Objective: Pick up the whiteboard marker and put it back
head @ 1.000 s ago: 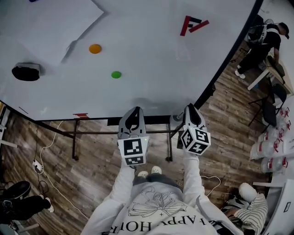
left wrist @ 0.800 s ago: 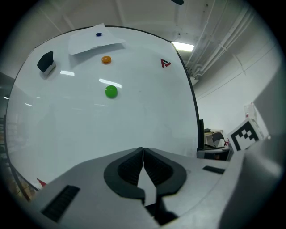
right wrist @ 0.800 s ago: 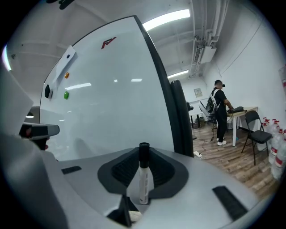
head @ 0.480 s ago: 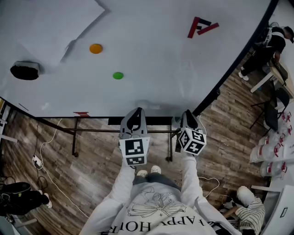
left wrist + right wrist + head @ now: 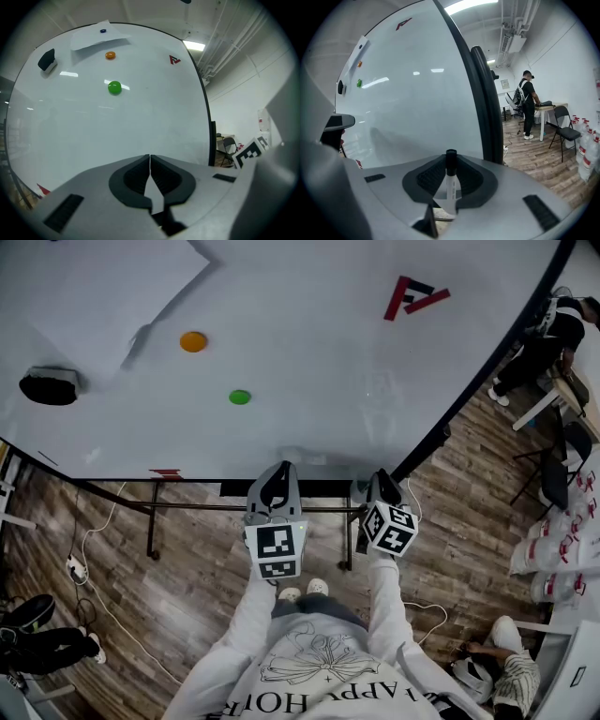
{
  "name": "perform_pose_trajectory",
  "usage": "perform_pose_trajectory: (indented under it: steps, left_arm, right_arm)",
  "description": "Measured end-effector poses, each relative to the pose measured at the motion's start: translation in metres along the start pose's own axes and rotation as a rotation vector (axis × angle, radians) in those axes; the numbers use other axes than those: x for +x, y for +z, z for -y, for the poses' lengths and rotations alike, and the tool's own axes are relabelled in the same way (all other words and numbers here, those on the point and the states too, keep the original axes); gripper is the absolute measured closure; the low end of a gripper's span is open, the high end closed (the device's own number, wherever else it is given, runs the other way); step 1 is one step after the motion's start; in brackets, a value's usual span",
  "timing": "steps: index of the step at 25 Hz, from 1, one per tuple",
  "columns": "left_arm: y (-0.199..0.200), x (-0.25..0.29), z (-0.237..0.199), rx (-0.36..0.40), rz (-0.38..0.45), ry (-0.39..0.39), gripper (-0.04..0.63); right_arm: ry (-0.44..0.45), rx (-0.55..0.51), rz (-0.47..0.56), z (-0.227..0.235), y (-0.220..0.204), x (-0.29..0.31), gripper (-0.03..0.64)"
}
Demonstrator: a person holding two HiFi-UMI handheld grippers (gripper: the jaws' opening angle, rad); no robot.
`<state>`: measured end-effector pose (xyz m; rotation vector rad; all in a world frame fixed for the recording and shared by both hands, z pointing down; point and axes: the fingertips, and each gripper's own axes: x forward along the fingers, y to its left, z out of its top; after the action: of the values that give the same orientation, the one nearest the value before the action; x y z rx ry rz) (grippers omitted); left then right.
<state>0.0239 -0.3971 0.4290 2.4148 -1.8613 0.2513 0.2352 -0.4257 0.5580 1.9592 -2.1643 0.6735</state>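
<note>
The person stands facing the whiteboard (image 5: 309, 381) with both arms held out in front, light sleeves side by side, each hand carrying a tool up to the board's bottom edge.

The left tool (image 5: 273, 474) sits at about the middle of that edge, aimed nearly level at the board's face. Its jaws are pressed together with nothing between them (image 5: 150, 161).

The right tool (image 5: 384, 484) is close to the board's lower right corner, just beside the dark frame, with its nose dipped a little and its cube rolled to one side. Its jaws are part-way apart and clamped on the marker (image 5: 451, 180). The marker stands upright between the pads with its black cap on top, rising just past the jaw tips, and its white barrel below. It is just in front of the board's bottom edge. I cannot tell whether it touches anything but the tool.

Higher on the board are a green magnet (image 5: 240, 397) and an orange magnet (image 5: 193, 341). An eraser (image 5: 49, 386) clings near its left edge and a red logo (image 5: 412, 296) sits toward its upper right.
</note>
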Motion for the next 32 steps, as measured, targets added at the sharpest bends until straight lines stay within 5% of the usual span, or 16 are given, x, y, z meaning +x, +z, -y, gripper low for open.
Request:
perform_pose_trajectory:
  steps: [15,32]
  left_arm:
    - [-0.003,0.000,0.002,-0.003,-0.006,-0.005,0.588]
    - [0.016,-0.019,0.003,0.000,0.049,-0.028,0.588]
  right_arm:
    - [-0.016,-0.001,0.014,0.003,0.000,-0.002,0.503]
    - [0.024,-0.139,0.271,-0.048,0.088,-0.077,0.552]
